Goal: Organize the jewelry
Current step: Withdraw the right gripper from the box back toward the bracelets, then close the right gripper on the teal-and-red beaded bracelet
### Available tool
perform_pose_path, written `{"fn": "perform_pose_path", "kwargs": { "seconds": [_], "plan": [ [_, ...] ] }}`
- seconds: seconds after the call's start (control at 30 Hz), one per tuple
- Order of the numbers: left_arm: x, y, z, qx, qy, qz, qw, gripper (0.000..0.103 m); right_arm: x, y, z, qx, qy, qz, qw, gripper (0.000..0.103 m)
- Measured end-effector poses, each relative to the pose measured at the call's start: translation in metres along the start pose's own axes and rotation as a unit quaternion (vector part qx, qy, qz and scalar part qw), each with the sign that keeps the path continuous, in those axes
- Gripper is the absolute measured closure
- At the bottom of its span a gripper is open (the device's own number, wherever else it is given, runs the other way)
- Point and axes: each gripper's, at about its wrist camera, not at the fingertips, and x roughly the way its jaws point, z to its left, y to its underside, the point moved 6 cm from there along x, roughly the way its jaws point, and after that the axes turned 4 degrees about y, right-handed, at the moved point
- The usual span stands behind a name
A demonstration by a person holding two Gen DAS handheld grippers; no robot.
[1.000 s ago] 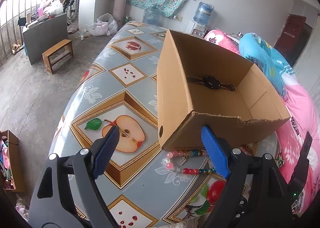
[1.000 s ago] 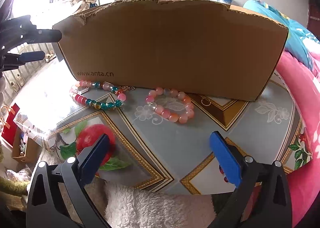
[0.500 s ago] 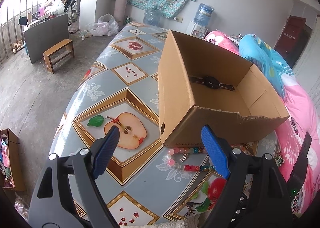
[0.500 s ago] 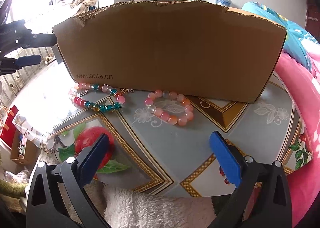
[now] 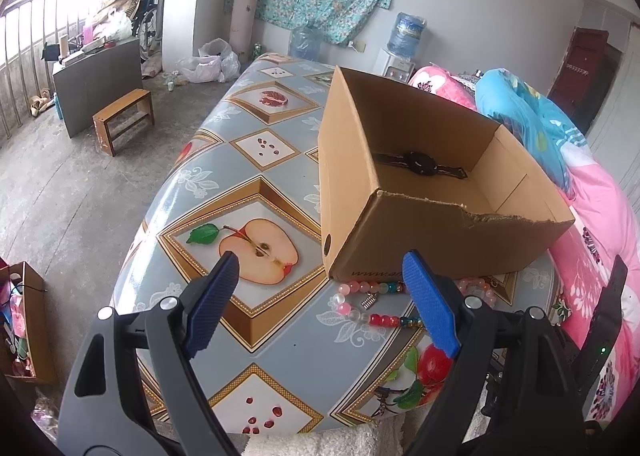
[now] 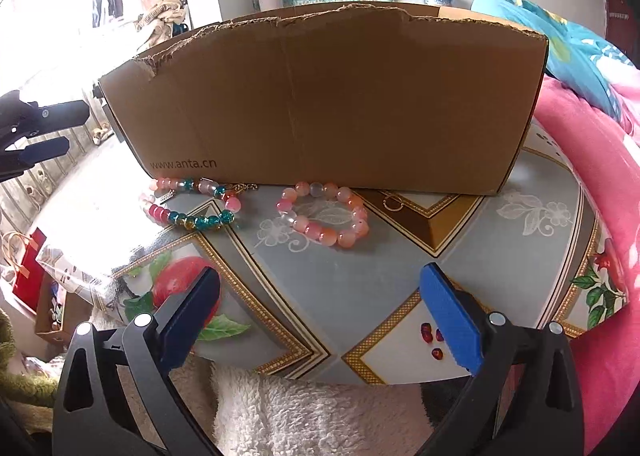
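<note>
Left gripper (image 5: 320, 296): released, empty, above bench (image 5: 248, 159) near front edge. Right gripper (image 6: 320, 296): released, empty.
Watch (image 5: 420, 164) in box (image 5: 440, 244). Mixed bracelet (image 6: 192, 203) and pink bracelet (image 6: 324, 215) on bench, against box front wall, near front edge.
Risks: pad catches box wall on descent, shoves box; round beads roll from pinch; bracelet dragged off front edge; gripper snags neighbouring bracelet.
Versus earlier: left view has drifted sideways, box and beads sit further right; right view nearly unchanged. Both jaws same width.
</note>
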Motion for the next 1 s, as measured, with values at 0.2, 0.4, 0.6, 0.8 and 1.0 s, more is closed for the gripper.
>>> {"fn": "perform_pose_path", "kwargs": {
  "seconds": [0.2, 0.4, 0.6, 0.8, 1.0],
  "plan": [
    [0.003, 0.015, -0.002, 0.029, -0.016, 0.010, 0.9994, 0.023, -0.021, -0.018, 0.008, -0.017, 0.000, -0.025, 1.000, 0.012],
    [0.021, 0.025, -0.014, 0.068, -0.017, 0.026, 0.9972, 0.035, -0.029, -0.037, 0.018, -0.005, -0.046, -0.020, 0.999, 0.032],
    [0.052, 0.029, -0.021, 0.095, -0.019, 0.057, 0.9937, 0.060, -0.017, -0.046, 0.030, 0.003, -0.069, 0.001, 0.998, 0.046],
    [0.068, 0.047, -0.021, 0.125, -0.043, 0.093, 0.9868, 0.065, -0.004, -0.050, 0.042, -0.009, -0.082, 0.022, 0.996, 0.060],
    [0.058, 0.059, -0.014, 0.131, -0.041, 0.112, 0.9842, 0.065, 0.006, -0.049, 0.050, -0.013, -0.096, 0.044, 0.994, 0.071]
  ]
}}
